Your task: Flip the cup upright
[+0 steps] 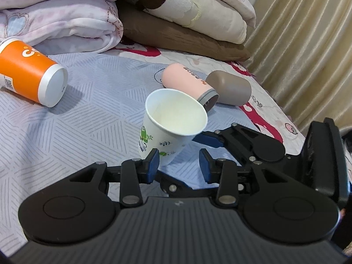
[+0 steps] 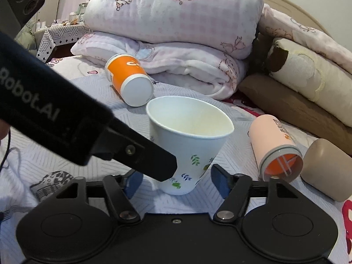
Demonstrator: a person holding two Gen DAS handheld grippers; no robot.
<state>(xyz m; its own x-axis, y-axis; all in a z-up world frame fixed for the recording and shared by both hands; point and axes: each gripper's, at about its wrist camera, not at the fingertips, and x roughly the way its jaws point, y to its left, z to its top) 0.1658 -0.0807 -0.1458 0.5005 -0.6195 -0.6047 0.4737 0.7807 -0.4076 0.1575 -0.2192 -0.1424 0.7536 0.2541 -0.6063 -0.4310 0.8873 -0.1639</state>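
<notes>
Left gripper [image 1: 179,165] spread open, just short of the white paper cup [image 1: 169,125], which stands mouth-up, slightly tilted. Right gripper [image 2: 176,181] likewise unclenched, straddling the cup's base, probably letting it settle on the bedspread [image 1: 66,132].

The paper cup [image 2: 189,145] stood mouth-up on the bedspread [image 2: 231,200], between the fingers of the right gripper [image 2: 176,184]. A tumbler [image 2: 129,80] lay far left of it, a bottle [image 2: 275,147] right, folded blankets [image 2: 176,33] behind.
</notes>
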